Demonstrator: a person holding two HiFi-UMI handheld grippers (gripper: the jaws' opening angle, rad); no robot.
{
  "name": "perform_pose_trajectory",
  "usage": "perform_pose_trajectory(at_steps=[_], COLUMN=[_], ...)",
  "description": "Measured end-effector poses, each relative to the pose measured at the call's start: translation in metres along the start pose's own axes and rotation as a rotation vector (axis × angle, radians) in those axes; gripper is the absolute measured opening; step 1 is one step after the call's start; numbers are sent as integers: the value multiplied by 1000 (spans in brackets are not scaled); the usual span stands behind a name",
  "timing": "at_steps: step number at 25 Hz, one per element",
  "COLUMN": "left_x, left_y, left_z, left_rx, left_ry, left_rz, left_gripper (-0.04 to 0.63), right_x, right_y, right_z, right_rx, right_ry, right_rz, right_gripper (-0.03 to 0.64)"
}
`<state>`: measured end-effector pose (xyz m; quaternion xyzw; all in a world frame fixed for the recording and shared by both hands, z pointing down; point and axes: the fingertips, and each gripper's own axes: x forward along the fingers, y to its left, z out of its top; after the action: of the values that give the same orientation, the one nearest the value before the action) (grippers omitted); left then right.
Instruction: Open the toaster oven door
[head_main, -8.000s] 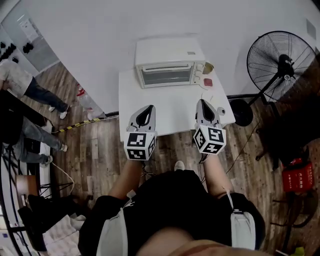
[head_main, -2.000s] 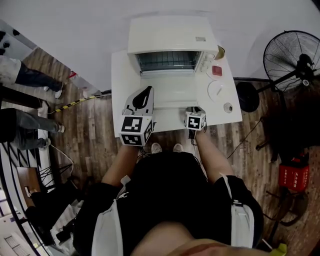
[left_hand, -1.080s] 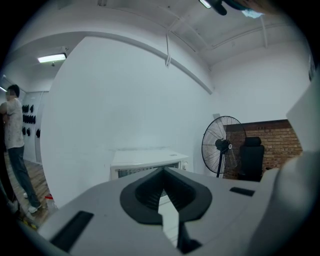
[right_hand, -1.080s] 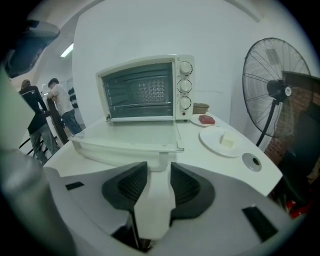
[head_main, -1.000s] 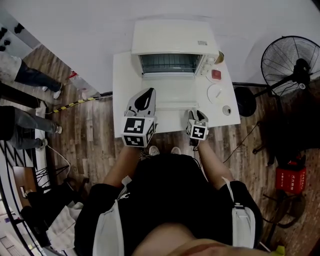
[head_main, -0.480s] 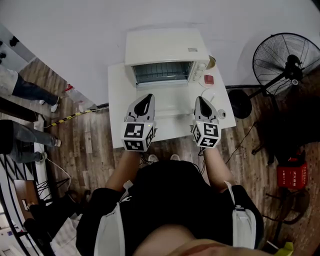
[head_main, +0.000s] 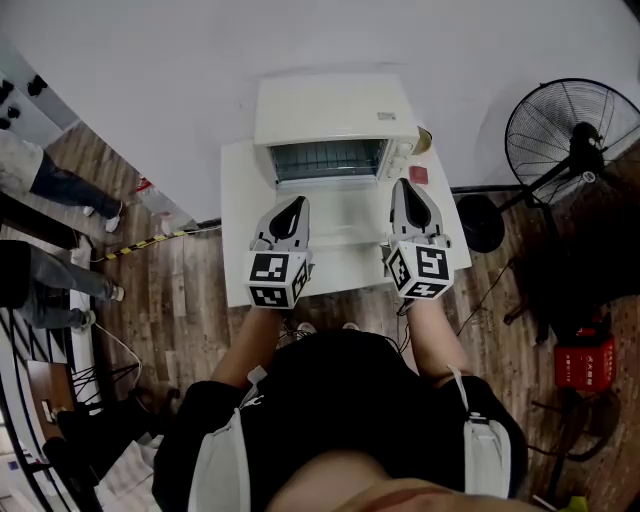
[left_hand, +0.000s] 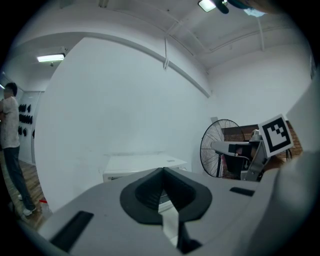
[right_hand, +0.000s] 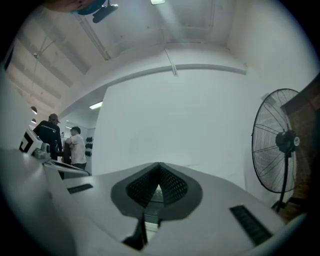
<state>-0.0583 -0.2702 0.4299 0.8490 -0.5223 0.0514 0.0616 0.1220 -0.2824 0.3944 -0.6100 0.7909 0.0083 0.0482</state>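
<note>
White door (head_main: 345, 212) down, inside table (head_main: 240, 235) edge

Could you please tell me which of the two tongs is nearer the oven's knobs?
The right tongs: in the head view their tip lies just by the knobs at the oven's right end, while the left tongs point at its left side.

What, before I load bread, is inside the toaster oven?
The toaster oven has its door open: only a wire rack shows inside. Anything deeper is covered by its roof.
</note>
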Motion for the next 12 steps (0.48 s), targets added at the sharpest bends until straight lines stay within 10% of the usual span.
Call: perform_pose_trajectory(at_steps=[12], left_x=[1], left_y=[8], left_z=[1], left_rx=[-1], left_ry=[1], left_rz=[17], left_gripper=[12], right_x=[8], right_y=[6], right_z=[-3], right_rx=[-8], right_ry=[11], right_rz=[9], right_gripper=[2])
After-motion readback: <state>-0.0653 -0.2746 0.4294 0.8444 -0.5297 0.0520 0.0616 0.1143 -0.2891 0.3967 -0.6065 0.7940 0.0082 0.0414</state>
